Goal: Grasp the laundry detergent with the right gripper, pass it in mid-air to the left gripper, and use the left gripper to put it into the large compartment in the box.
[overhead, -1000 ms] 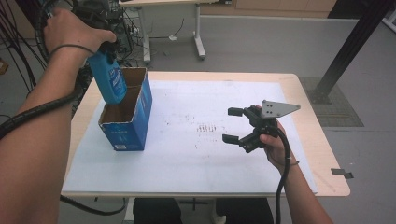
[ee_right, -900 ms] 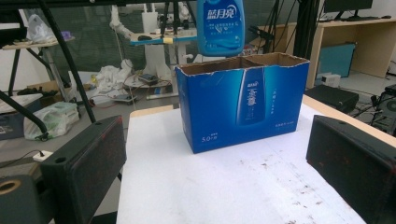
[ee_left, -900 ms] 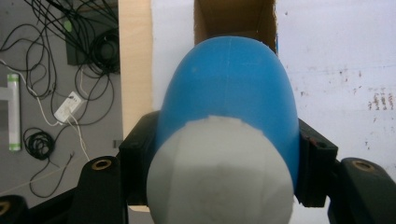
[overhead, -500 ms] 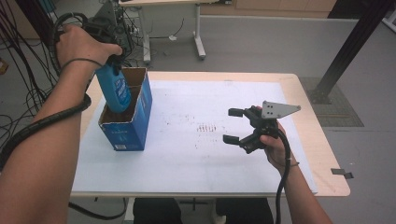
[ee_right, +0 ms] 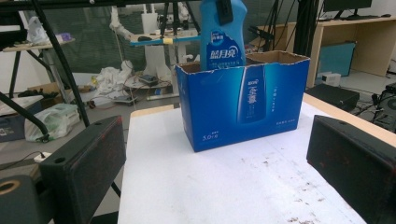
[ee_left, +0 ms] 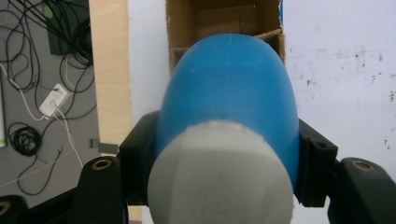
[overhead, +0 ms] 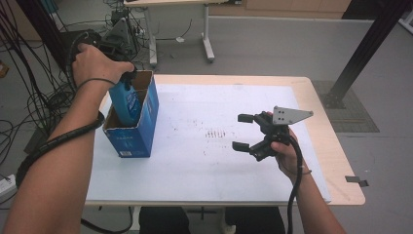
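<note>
One table (overhead: 311,92) carries the whole scene, a pale wooden top under a white sheet (overhead: 214,165) marked with dark specks near the middle. Next in size, at ten o'clock on that sheet, stands the box (overhead: 130,139), blue cardboard, top flaps open, brown inside. In the right gripper view it sits at twelve o'clock beyond the jaws, long printed side facing the camera.

Down into that box goes the bottle (overhead: 125,105), blue with a printed label, upright, its lower part below the rim of the box and its shoulders and neck standing above it. Seen from the left gripper view, the bottle's body runs away from the camera toward the open cardboard mouth at twelve o'clock, pale cap nearest the lens.

The left gripper (overhead: 129,78) is clamped on the bottle up near the top, one black jaw pressed on each flank of the blue body, the person's left hand (overhead: 95,63) above it at the box's eleven o'clock corner.

Over at three o'clock on the sheet, well apart from the box, the right gripper (overhead: 242,131) hovers in the right hand (overhead: 287,156), jaws spread wide and pointing toward nine o'clock, nothing between them, grey plate on top and cable trailing toward six o'clock.
</note>
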Demonstrator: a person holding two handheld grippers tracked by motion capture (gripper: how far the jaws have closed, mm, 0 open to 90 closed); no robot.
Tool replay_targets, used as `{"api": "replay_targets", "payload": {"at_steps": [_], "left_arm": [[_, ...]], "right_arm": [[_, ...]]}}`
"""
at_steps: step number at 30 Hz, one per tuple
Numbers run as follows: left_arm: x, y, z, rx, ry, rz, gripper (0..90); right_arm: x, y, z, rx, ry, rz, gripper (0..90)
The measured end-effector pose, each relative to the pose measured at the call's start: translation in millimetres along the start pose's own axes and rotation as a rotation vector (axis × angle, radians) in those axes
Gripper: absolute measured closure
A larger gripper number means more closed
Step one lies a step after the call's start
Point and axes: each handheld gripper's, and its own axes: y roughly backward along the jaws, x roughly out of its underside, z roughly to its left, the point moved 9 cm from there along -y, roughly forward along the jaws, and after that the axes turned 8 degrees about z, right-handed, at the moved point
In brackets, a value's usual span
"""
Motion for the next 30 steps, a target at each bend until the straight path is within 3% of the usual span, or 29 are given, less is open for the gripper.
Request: {"api": "replay_targets", "payload": {"at_steps": [30], "left_arm": [[-0.4, -55.4, -4.2, 0.018, 0.010, 0.032, 37.8]], "right_arm": [[4.7, 0.9, 0.2, 0.006, -0.013, 0.001, 4.4]]}}
